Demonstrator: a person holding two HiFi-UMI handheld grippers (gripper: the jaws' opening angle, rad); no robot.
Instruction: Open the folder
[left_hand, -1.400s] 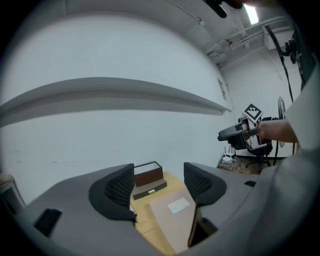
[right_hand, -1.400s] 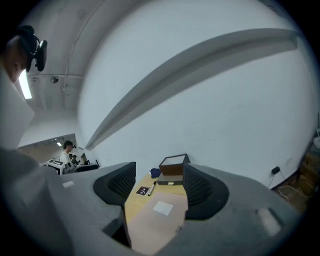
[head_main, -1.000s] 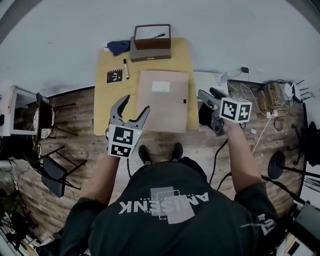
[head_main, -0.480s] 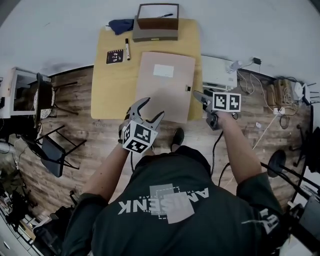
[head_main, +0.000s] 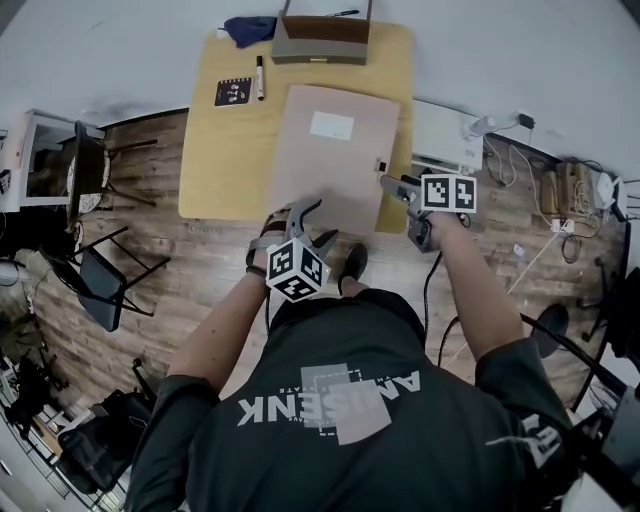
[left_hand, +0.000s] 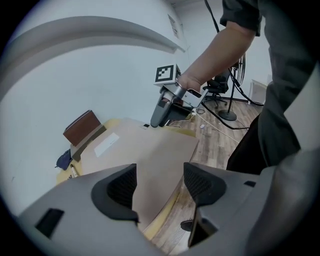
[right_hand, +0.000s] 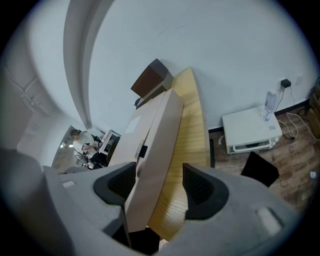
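Tan folder lies closed on your wooden table in the head view, left gripper at its near edge, right gripper at its clasp side, plank floor below. Left gripper view: jaws wide over the near corner. Right gripper view alone shows the folder's side edge between parted jaws
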